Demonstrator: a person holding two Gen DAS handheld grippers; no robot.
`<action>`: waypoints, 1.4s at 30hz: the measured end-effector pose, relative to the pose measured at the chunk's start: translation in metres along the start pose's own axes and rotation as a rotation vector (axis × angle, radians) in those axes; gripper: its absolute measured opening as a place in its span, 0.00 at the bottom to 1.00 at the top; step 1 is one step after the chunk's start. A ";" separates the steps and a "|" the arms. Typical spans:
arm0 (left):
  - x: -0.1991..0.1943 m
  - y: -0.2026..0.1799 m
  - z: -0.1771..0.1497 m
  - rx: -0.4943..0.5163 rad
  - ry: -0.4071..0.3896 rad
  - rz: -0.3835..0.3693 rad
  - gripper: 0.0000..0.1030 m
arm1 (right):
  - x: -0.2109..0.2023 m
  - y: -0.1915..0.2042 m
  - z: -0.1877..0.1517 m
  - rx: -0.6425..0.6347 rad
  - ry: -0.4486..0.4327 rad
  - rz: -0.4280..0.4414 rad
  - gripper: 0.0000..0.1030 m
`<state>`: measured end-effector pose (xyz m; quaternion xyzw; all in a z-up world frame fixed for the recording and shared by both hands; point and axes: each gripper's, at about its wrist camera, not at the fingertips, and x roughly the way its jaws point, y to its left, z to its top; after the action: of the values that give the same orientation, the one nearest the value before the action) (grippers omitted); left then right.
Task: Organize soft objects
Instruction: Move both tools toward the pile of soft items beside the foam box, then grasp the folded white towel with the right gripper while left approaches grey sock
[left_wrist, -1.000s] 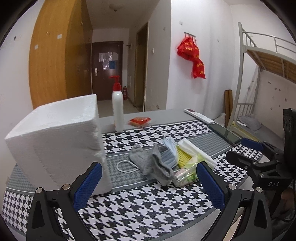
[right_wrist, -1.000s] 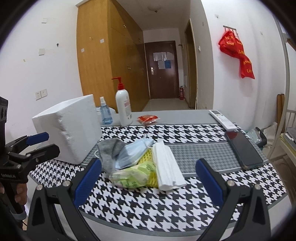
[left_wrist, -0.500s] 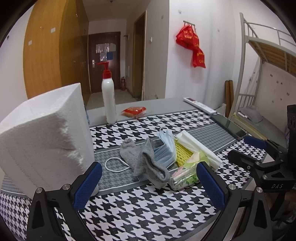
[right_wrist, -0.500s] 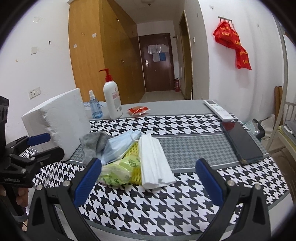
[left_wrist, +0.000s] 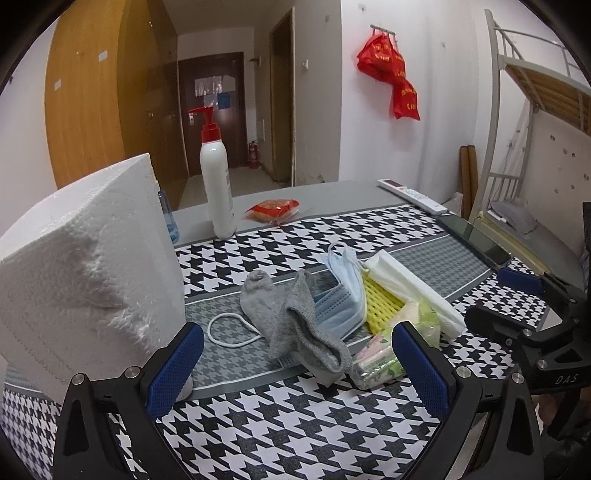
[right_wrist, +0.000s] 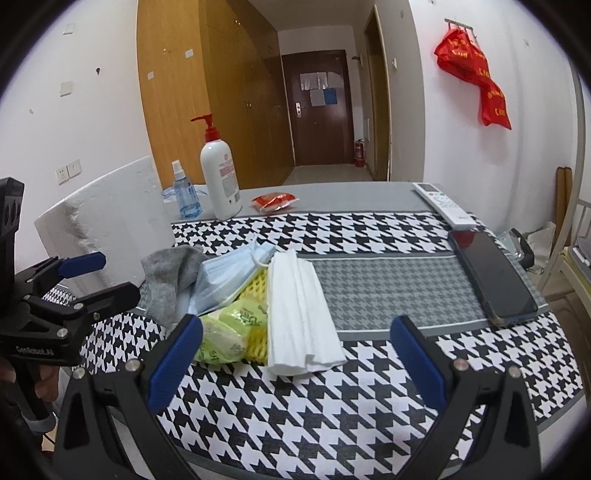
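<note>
A pile of soft things lies mid-table: a grey sock (left_wrist: 291, 314) (right_wrist: 171, 273), blue face masks (left_wrist: 341, 295) (right_wrist: 229, 273), a yellow foam net (left_wrist: 380, 299) (right_wrist: 255, 291), a green tissue pack (left_wrist: 384, 354) (right_wrist: 225, 328) and a folded white cloth (left_wrist: 413, 288) (right_wrist: 301, 314). My left gripper (left_wrist: 299, 369) is open and empty, just short of the sock. My right gripper (right_wrist: 295, 358) is open and empty, just short of the white cloth. Each gripper shows in the other's view, the right one (left_wrist: 513, 299) and the left one (right_wrist: 85, 277).
A white foam box (left_wrist: 85, 273) (right_wrist: 107, 221) stands at the left. A pump bottle (left_wrist: 216, 184) (right_wrist: 219, 181), a small spray bottle (right_wrist: 184, 195) and a red packet (left_wrist: 273, 210) (right_wrist: 275, 201) stand at the back. A remote (right_wrist: 443, 203) and a phone (right_wrist: 491, 277) lie at the right.
Both grippers have moved closer to the pile, which looks larger now. The left view has swung right, off the foam box. Both stay open.
</note>
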<state>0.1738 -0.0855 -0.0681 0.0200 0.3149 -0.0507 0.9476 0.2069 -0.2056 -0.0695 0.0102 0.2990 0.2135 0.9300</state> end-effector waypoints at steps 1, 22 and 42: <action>0.001 0.000 0.001 -0.002 0.003 0.002 0.99 | 0.001 -0.002 0.001 0.004 0.005 0.004 1.00; 0.031 0.006 0.001 -0.045 0.088 0.022 0.99 | 0.035 -0.011 0.018 0.009 0.130 0.017 1.00; 0.044 0.011 0.002 -0.052 0.110 0.022 0.99 | 0.070 -0.016 0.022 0.001 0.235 0.017 0.70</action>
<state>0.2111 -0.0784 -0.0933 0.0014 0.3674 -0.0307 0.9296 0.2770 -0.1892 -0.0925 -0.0117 0.4058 0.2210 0.8868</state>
